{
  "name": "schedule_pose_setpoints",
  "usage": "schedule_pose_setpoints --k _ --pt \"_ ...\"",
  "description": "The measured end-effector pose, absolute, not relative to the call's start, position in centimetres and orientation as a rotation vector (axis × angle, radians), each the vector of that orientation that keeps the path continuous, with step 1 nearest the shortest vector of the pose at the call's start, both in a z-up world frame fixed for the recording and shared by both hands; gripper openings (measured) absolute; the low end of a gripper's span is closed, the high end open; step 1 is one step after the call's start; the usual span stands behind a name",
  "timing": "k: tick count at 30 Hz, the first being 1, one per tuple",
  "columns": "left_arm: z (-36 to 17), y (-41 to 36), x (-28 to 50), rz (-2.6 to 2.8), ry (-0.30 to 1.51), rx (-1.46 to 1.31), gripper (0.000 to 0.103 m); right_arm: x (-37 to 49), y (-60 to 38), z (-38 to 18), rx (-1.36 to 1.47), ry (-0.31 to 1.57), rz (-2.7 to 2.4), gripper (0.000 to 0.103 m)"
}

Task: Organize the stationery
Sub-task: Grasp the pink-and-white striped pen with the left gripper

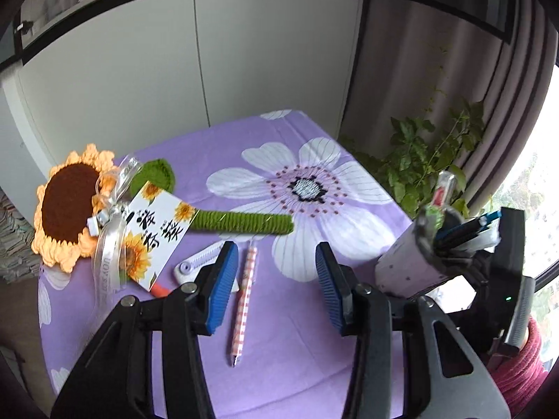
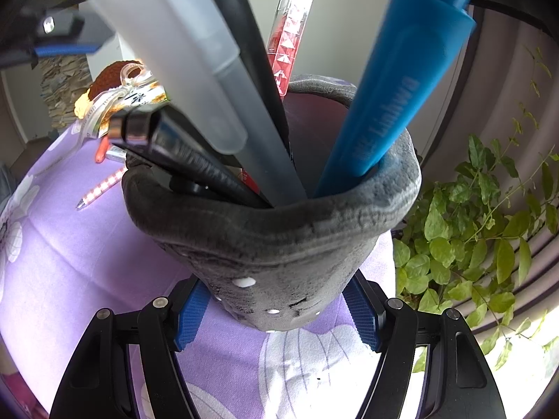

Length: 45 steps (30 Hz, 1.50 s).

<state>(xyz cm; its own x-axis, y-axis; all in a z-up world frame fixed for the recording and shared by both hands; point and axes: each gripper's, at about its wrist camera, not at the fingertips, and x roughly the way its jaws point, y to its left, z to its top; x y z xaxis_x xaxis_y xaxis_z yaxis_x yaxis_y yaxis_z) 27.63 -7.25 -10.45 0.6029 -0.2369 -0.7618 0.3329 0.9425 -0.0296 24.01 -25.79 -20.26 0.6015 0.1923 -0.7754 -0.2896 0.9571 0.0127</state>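
Table (image 1: 314,366) under a purple floral cloth fills the lower half of the left wrist view. White cabinet doors stand behind it; a leafy plant (image 1: 429,160) sits at the right edge, by the curtain.

Largest loose item: a crocheted sunflower (image 1: 70,206) at left of frame, green stem running toward centre, a printed card (image 1: 153,230) tied to it with ribbon. Decoration by the look of it, probably not part of the sorting.

Pen holder (image 2: 279,230), a grey felt cup, fills the centre of the right wrist view. The right gripper (image 2: 276,314) clasps its lower body, blue pads pressed on both sides, and holds it tilted. Already inside: a blue marker (image 2: 398,87), a frosted grey pen (image 2: 181,63), black pens, and a clear pen with red pattern (image 2: 290,28). In the left wrist view the holder shows at right of frame.

Still on the cloth, lower centre of the left wrist view: a pink checked pen (image 1: 244,296), a white flat tool (image 1: 199,262) just beside it, and an orange tip (image 1: 159,289) poking from under the card.

Left gripper (image 1: 276,282) has its jaws parted with nothing between the pads; the checked pen lies on the cloth just below its left pad.

Judgement: well past halfway. Most pens are stowed, about three small items remain, and the checked pen looks next.
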Motion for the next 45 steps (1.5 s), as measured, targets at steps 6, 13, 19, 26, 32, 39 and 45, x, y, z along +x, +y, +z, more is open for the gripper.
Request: schedule_pose_setpoints --k 6,13,19,26,32,39,45 --pt "-15.7 -5.0 27.6 -0.296 1.002 0.120 0.038 24.0 -25.7 -20.4 -0.118 0.891 0.282 0.073" --pt "-18.2 -5.5 27.8 -0.301 1.036 0.174 0.033 24.0 -25.5 -20.3 -0.125 0.894 0.284 0.073" --pt "-18.0 -4.7 27.6 -0.290 1.047 0.140 0.008 24.2 -25.0 -20.4 -0.134 0.893 0.303 0.073" --pt "-17.9 -2.6 23.0 -0.298 1.080 0.134 0.008 24.2 -22.5 -20.3 -0.186 0.880 0.385 0.073" --pt "-17.9 -2.1 19.1 -0.309 1.106 0.167 0.010 23.4 -21.2 -20.2 -0.227 0.868 0.465 0.073" --pt "-16.7 -2.9 20.4 -0.320 1.058 0.107 0.045 22.8 -22.0 -19.9 -0.177 0.854 0.519 0.080" --pt "-17.0 -4.2 23.9 -0.295 1.048 0.130 0.043 21.4 -22.7 -19.3 -0.205 0.806 0.572 0.083"
